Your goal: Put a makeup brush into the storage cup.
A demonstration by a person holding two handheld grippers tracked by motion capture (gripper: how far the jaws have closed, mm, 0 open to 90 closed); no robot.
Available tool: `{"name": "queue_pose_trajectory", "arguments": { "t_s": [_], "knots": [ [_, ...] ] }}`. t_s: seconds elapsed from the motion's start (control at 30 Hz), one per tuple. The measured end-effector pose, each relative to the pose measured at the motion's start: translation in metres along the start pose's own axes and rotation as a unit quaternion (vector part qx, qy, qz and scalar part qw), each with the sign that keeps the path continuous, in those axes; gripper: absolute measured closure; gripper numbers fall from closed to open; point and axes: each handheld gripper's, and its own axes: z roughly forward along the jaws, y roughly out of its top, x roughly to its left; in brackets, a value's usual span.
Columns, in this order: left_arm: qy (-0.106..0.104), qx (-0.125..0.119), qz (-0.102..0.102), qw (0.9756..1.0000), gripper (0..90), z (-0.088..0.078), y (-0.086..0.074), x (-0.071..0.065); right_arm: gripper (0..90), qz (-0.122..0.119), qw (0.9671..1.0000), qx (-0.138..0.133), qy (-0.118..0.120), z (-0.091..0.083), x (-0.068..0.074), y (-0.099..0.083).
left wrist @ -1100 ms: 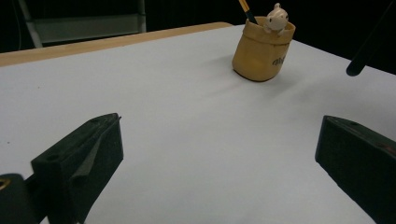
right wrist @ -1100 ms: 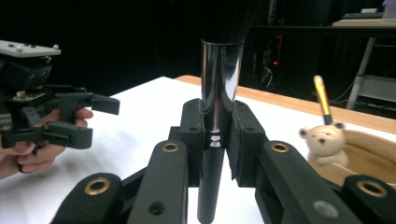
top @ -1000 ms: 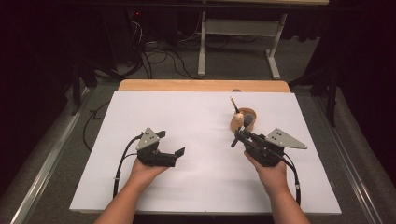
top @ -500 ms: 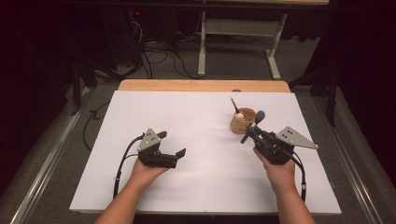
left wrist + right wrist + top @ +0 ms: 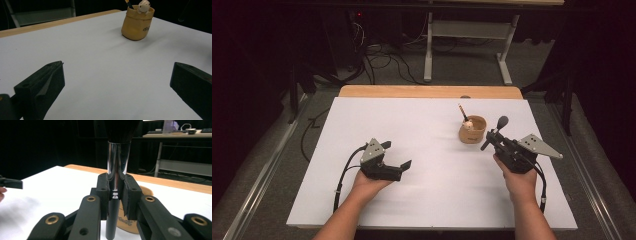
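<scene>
Near the tabletop's right edge, the right gripper (image 5: 495, 136) clamps the light, slippery makeup brush (image 5: 116, 162) by its chrome ferrule, best held there, while the left gripper (image 5: 399, 161) gapes empty.

Bare white table (image 5: 427, 125) all round, sole obstacle the wooden cup (image 5: 473, 129)
</scene>
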Motion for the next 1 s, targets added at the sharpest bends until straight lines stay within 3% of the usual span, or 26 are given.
{"name": "queue_pose_trajectory", "arguments": {
  "t_s": [0.37,0.47,0.83,1.0],
  "knots": [
    [-0.006,-0.001,0.003,1.0000,0.1,0.001,0.000,-0.002,79.9,-0.005,0.9998,0.004,-0.017,0.001,-0.006,-0.002],
    [-0.008,0.001,0.007,0.9999,0.1,0.002,0.000,-0.005,79.9,0.009,0.9998,-0.004,-0.018,0.001,-0.009,0.001],
    [-0.010,0.000,0.010,0.9999,0.1,0.002,0.000,-0.006,79.9,-0.023,0.9986,0.011,-0.047,0.017,-0.008,0.027],
    [-0.010,-0.004,0.009,0.9999,0.1,0.001,0.001,-0.006,79.9,-0.022,0.9982,0.014,-0.054,0.028,-0.009,0.034]
  ]
}}
